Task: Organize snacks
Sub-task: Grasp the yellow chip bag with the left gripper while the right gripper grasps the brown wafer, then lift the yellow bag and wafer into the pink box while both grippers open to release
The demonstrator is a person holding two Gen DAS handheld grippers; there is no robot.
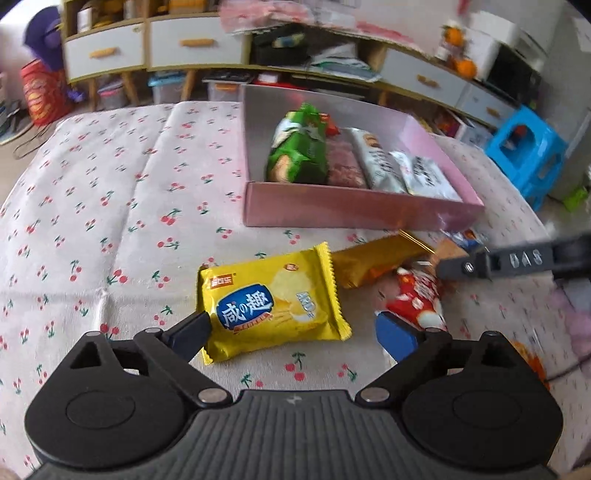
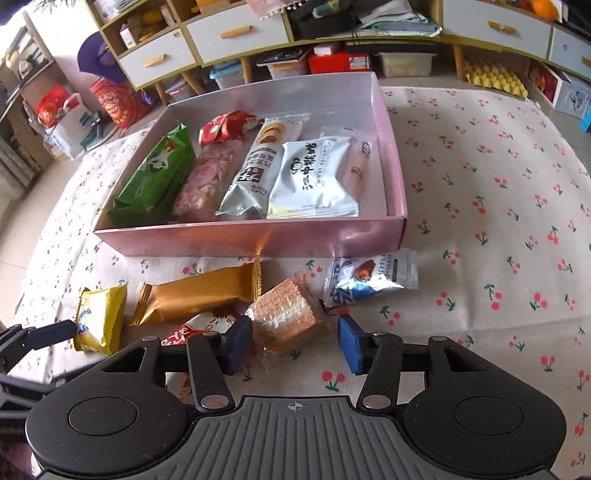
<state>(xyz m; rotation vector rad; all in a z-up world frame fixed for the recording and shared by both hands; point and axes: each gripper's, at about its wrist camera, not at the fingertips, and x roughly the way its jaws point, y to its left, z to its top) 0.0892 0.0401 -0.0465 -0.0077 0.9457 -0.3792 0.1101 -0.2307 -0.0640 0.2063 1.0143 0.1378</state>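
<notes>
A yellow cracker packet (image 1: 273,306) lies flat on the cherry-print cloth, between the wide-open fingers of my left gripper (image 1: 291,326). The left pad sits at its corner and the right pad stands clear of it. In the right wrist view, a clear-wrapped wafer block (image 2: 288,317) lies between the fingers of my right gripper (image 2: 293,338). The left pad is against its wrapper and a small gap shows at the right pad. A gold packet (image 2: 199,295), a red packet (image 1: 417,295) and a blue-white packet (image 2: 369,277) lie loose beside them. Behind stands the pink box (image 2: 240,236) holding several packets.
The box's near wall (image 1: 351,210) stands just beyond the loose snacks. A finger of the right gripper (image 1: 491,262) reaches in from the right in the left wrist view. Bare cloth (image 2: 498,221) spreads right of the box. Drawer cabinets (image 2: 229,33) and a blue stool (image 1: 524,155) stand past the table.
</notes>
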